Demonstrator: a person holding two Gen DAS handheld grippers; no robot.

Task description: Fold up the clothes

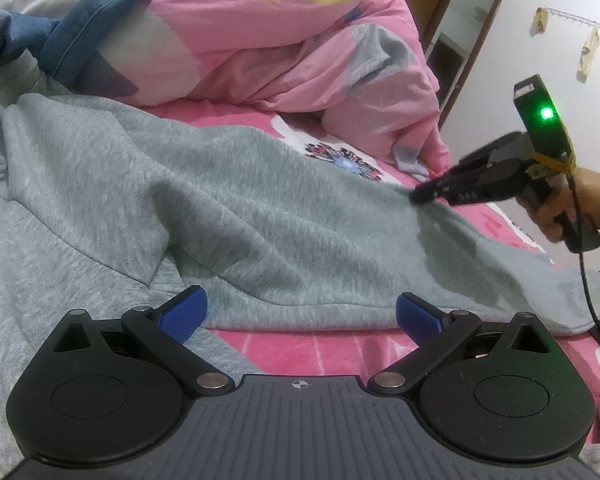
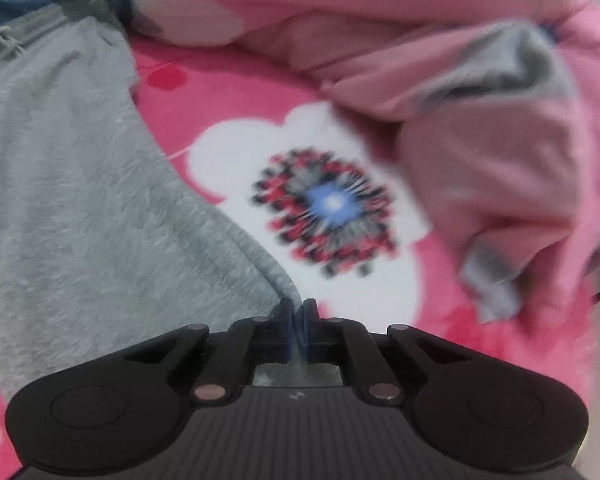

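Left wrist: left gripper (image 1: 300, 312) hovering wide apart, holding nothing, just short of grey sweatpants (image 1: 204, 204) hem; long axis running left-right across pink bedsheet (image 1: 320, 348).

Right wrist: right gripper (image 2: 299, 320) pinching sweatpants edge, lifting.

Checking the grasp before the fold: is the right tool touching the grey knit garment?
Touching. Right wrist view shows right tool shut on grey knit garment edge.

Black grippers (image 1: 300, 316), blue-padded fingers (image 1: 184, 314), green light (image 1: 546, 113).
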